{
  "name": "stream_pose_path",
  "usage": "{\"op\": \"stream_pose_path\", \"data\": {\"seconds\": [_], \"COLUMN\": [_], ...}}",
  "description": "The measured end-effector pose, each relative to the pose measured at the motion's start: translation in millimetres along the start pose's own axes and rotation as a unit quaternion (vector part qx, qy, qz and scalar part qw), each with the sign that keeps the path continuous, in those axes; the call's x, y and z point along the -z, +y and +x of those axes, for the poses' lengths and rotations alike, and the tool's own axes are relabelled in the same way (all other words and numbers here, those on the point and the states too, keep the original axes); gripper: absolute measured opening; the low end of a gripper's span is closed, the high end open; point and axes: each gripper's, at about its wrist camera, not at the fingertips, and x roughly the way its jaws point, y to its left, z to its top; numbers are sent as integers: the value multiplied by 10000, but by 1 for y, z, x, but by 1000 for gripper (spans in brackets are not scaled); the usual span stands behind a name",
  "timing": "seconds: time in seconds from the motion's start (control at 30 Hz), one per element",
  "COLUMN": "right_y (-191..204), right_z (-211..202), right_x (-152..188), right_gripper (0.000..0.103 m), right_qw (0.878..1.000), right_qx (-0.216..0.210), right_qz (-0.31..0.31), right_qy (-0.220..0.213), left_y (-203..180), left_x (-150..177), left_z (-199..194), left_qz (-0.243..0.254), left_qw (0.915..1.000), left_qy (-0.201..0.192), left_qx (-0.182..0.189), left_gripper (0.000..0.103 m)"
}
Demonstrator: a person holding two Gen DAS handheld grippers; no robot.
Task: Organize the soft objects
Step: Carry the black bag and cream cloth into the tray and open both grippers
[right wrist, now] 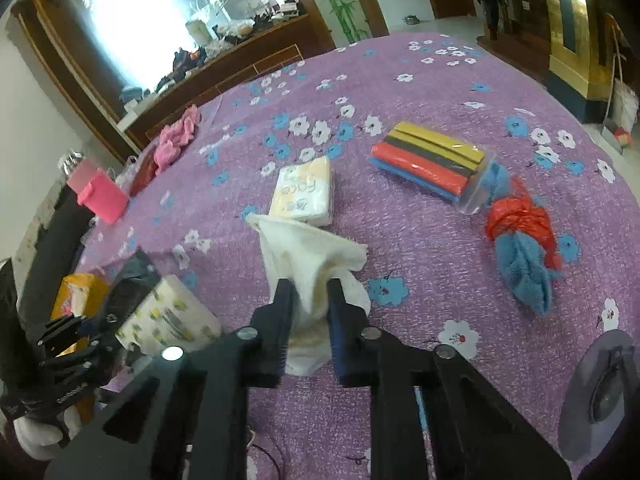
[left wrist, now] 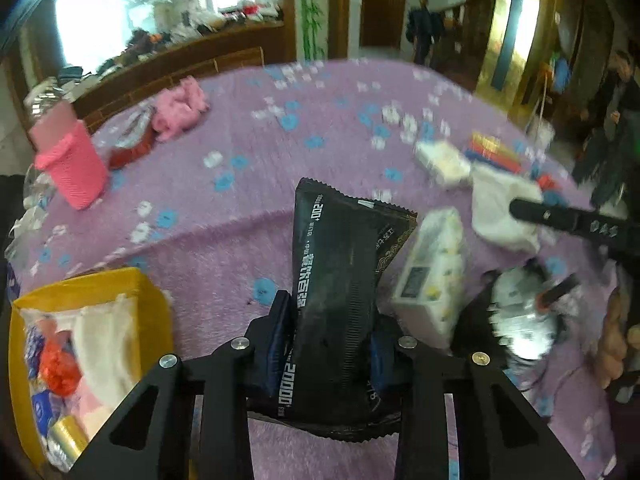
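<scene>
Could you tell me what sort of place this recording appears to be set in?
Probably a large room in a home or a hall: a round table under a purple flowered cloth, a long wooden sideboard beneath a big mirror, and people standing near a far doorway.

The tabletop [right wrist: 460,92] is covered in a fuzzy, matt purple cloth printed with blue and white flowers. The black packet [left wrist: 336,300] looks like glossy plastic film with serrated ends, creased where the matt black fingers [left wrist: 276,336] pinch it. The white cloth [right wrist: 308,256] is soft, napped fabric, slightly yellowed. The tissue pack [right wrist: 302,194] is wrapped in thin shiny film. The coloured strips [right wrist: 428,162] look like smooth foam or clay, perhaps, inside a clear glossy bag. The blue towel [right wrist: 526,272] is rough terry, bound in crinkly red plastic. The yellow bin [left wrist: 92,284] is smooth plastic.
</scene>
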Motion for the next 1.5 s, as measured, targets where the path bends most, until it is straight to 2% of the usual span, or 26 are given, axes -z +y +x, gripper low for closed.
{"op": "stream_pose_path", "data": {"seconds": [0.23, 0.37, 0.47, 0.53, 0.7, 0.83, 0.93, 1.07, 1.27, 1.4, 1.47, 1.5], "right_y": [-2, 4, 15, 27, 87, 148, 187, 239, 298, 322, 328, 330], "right_z": [-19, -33, -52, -64, -91, -87, -76, -56, -20, 9, 23, 28], "right_x": [-1, -2, 2, 5, 21, 48, 72, 105, 144, 163, 172, 176], "right_gripper": [7, 7, 7, 7, 7, 7, 7, 7, 8, 8, 8, 8], "right_qw": [9996, 9990, 9983, 9977, 9941, 9876, 9809, 9684, 9511, 9420, 9369, 9338], "right_qx": [-125, -154, -329, -476, -861, -1189, -1377, -1642, -1810, -1796, -1854, -1914], "right_qz": [81, 70, 71, 13, -522, -1028, -1353, -1757, -2198, -2356, -2346, -2342], "right_qy": [-240, -415, -472, -486, -395, -59, 232, 665, 1202, 1578, 1809, 1910], "left_y": [19, 52, 83, 107, 157, 177, 187, 200, 213, 215, 212, 211], "left_x": [33, 72, 108, 132, 198, 238, 255, 256, 242, 233, 230, 231], "left_z": [-71, -128, -170, -196, -234, -241, -237, -224, -199, -196, -194, -201], "left_qz": [-513, -987, -1393, -1639, -2248, -2625, -2771, -2942, -3010, -2996, -2996, -3004], "left_qw": [9965, 9904, 9843, 9796, 9650, 9560, 9529, 9500, 9478, 9485, 9476, 9461], "left_qy": [-620, -930, -1083, -1139, -1059, -863, -675, -435, -199, -418, -616, -751], "left_qx": [235, 258, 53, -222, -836, -983, -1035, -951, -1030, -943, -925, -944], "left_gripper": [31, 31, 31, 31, 32, 32, 32, 33, 39, 43, 52, 61]}}
